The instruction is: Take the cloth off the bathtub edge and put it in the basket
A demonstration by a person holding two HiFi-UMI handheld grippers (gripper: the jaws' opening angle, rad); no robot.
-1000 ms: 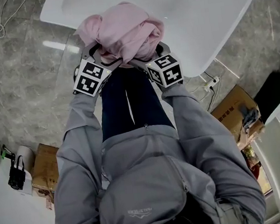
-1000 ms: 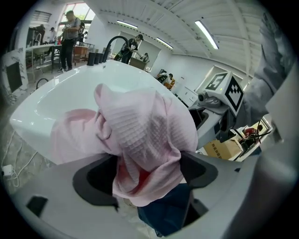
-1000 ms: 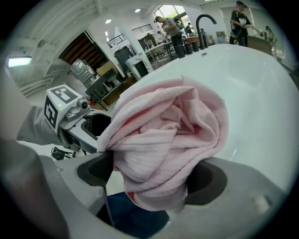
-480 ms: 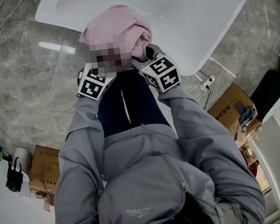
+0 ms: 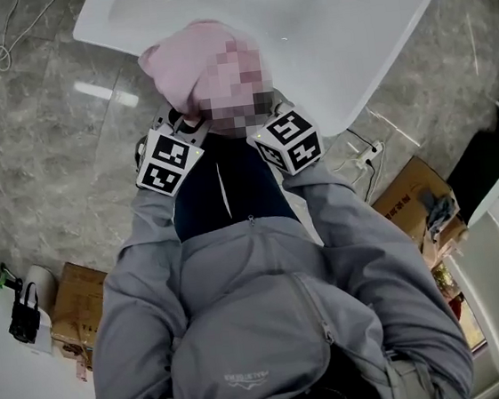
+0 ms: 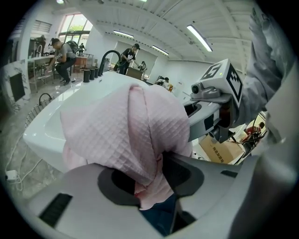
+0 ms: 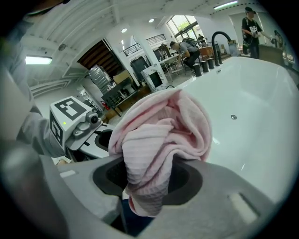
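Note:
A pink quilted cloth (image 5: 182, 66) lies bunched on the near edge of the white bathtub (image 5: 347, 31). Both grippers grip its near side. My left gripper (image 5: 176, 122) has its jaws closing, with a fold of the cloth (image 6: 135, 126) pinched between the pads. My right gripper (image 5: 267, 113) is also closing, and a thick roll of the cloth (image 7: 159, 135) fills the gap between its pads. From each gripper view the other gripper's marker cube shows close beside the cloth. The cloth hides the fingertips in the head view.
The tub's black faucet (image 7: 219, 39) stands at the far end. A wire mesh thing (image 6: 41, 105), perhaps the basket, sits on the floor left of the tub. Cardboard boxes (image 5: 419, 191) and a socket strip (image 5: 374, 149) lie at the right, another box (image 5: 78, 303) at the left.
Both pairs of jaws have come in onto the cloth. The two grippers moved closer together and the cloth is bunched tighter between them.

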